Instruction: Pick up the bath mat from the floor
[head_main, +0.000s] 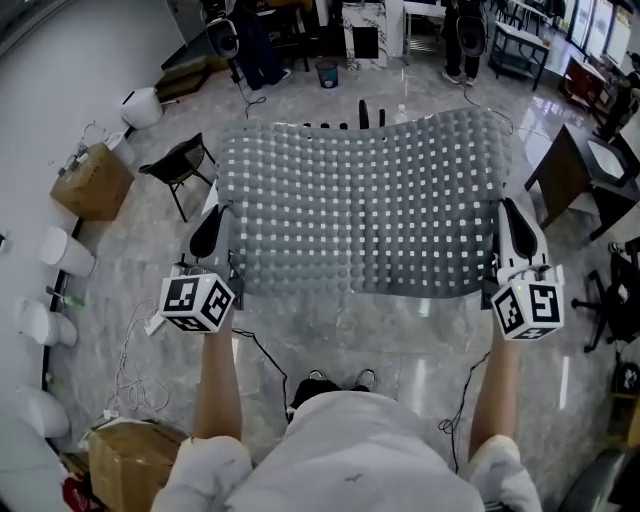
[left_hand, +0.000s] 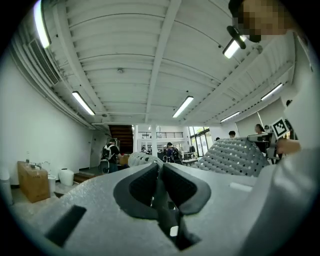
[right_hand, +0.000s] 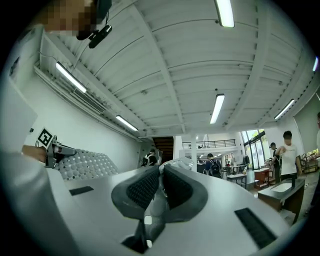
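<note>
The grey bath mat (head_main: 360, 200), dotted with small square holes, hangs spread out in the air between my two grippers, well above the marble floor. My left gripper (head_main: 216, 218) is shut on the mat's left edge and my right gripper (head_main: 506, 212) on its right edge. In the left gripper view the jaws (left_hand: 160, 169) pinch a thin grey strip, and the mat (left_hand: 232, 157) bulges off to the right. The right gripper view shows the same from the other side: jaws (right_hand: 161, 171) closed on the edge, with the mat (right_hand: 82, 165) at the left.
A cardboard box (head_main: 92, 180) and a black chair (head_main: 180, 165) stand at the left, a dark table (head_main: 575, 175) at the right. Cables (head_main: 135, 355) trail over the floor by a second box (head_main: 130, 460). People stand at the back of the room.
</note>
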